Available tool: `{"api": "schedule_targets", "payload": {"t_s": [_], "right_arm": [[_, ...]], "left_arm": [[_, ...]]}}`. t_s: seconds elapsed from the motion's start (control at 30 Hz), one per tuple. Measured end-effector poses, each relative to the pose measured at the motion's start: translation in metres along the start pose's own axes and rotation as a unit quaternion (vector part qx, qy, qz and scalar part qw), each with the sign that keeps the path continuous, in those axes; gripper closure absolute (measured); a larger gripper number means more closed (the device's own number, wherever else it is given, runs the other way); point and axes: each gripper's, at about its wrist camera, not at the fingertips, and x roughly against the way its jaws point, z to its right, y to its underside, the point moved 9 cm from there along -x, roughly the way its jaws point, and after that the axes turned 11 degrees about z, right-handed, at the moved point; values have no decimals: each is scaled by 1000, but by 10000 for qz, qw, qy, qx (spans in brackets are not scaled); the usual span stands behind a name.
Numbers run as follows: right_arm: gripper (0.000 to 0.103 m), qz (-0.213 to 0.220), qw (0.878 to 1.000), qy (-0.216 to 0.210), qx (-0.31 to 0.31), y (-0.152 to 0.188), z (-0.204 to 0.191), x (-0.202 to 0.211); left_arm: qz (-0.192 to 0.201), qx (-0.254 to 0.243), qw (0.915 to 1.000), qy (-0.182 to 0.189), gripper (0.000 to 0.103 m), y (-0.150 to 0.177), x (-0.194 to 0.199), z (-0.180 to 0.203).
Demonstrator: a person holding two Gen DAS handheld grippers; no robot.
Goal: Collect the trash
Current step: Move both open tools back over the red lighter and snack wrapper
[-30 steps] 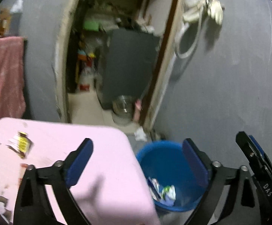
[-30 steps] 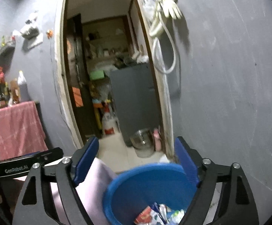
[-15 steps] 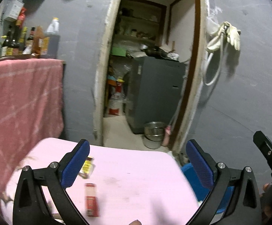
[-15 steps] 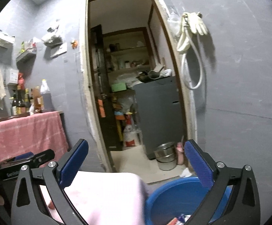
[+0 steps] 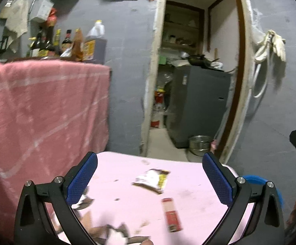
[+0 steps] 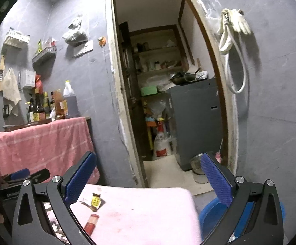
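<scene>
- Both grippers have swung from the blue bin (image 6: 211, 214) back over the pink table (image 5: 127, 185); the right gripper (image 6: 148, 179) has just spread its jaws wide, empty.
- The left gripper (image 5: 149, 180), jaws apart and empty, frames the yellow-and-white wrapper (image 5: 151, 180) at lower centre; the red packet (image 5: 171, 214) lies nearer.
- The table's right edge drops to the bin; the doorway stands beyond.

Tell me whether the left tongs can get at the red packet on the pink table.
Probably yes: the left tongs stand open and empty, and the red packet lies flat on the pink table just ahead, nothing covering it.
</scene>
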Motion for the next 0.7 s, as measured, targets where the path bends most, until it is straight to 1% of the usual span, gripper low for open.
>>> {"api": "schedule_targets", "payload": {"t_s": [0.2, 0.47, 0.6, 0.7], "right_arm": [[0, -307, 9993, -98, 212, 20, -27, -15], [0, -946, 9941, -297, 439, 61, -55, -34], [0, -1347, 9885, -417, 552, 83, -67, -43], [2, -1729, 9812, -422, 744, 102, -74, -49]], "left_arm": [[-203, -26, 9995, -224, 2, 13, -7, -38], [-491, -36, 9980, -395, 2, 33, -21, -71], [-721, -72, 9965, -424, 2, 45, -30, -80], [-965, -53, 9945, -410, 2, 55, -40, -85]]}}
